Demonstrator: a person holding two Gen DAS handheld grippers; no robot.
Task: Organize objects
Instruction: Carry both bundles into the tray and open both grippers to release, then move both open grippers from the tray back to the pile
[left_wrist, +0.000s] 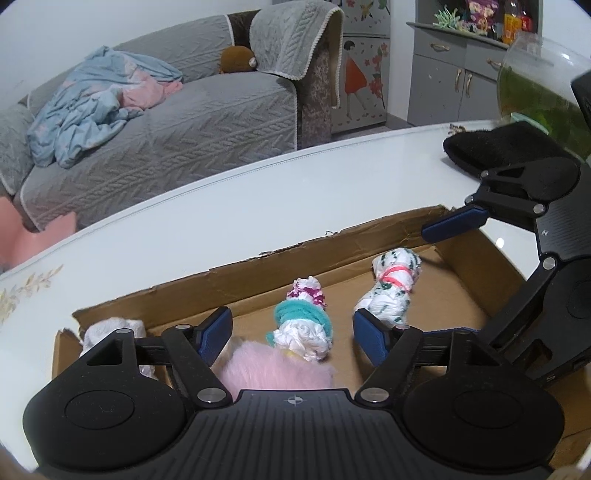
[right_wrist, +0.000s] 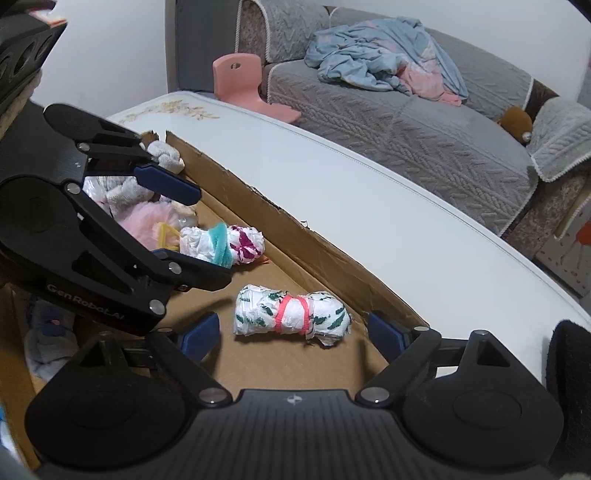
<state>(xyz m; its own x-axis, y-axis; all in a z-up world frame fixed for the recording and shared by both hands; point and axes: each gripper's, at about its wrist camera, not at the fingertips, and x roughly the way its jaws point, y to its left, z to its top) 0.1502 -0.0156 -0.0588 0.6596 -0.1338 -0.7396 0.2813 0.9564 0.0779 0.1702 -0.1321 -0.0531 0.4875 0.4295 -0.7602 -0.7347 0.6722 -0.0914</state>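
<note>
the left tool (left_wrist: 291, 334) tilts down into a shallow cardboard box (left_wrist: 332, 254), its blue-padded fingers (left_wrist: 216, 330) apart and pressing on nothing. between and just beyond them lies a crumpled white cloth roll (left_wrist: 303, 325) with magenta print, bound by a fuzzy teal band. a fluffy pink item (left_wrist: 273, 365) sits close under the tool, and a pale grey soft bundle (left_wrist: 110, 328) fills the box's left corner.

to the right, a second white roll (left_wrist: 391, 291) with green leaf print, cinched by a thin pink elastic, lies on the box floor near the right-hand wall. the right tool (right_wrist: 291, 334) also angles down over the box, fingers spread wide on either side of this roll (right_wrist: 291, 314) without touching it; the roll rests freely on the cardboard.

the box has torn, ragged brown edges and stands on a smooth, glossy white tabletop (left_wrist: 258, 199). a black fuzzy object (left_wrist: 495, 147) lies on the tabletop at far right, beside a glass bowl (left_wrist: 532, 85) of greenish water. behind stands a sofa (left_wrist: 177, 140) under a quilted grey cover, with a rumpled blue and pink blanket (left_wrist: 92, 103).
</note>
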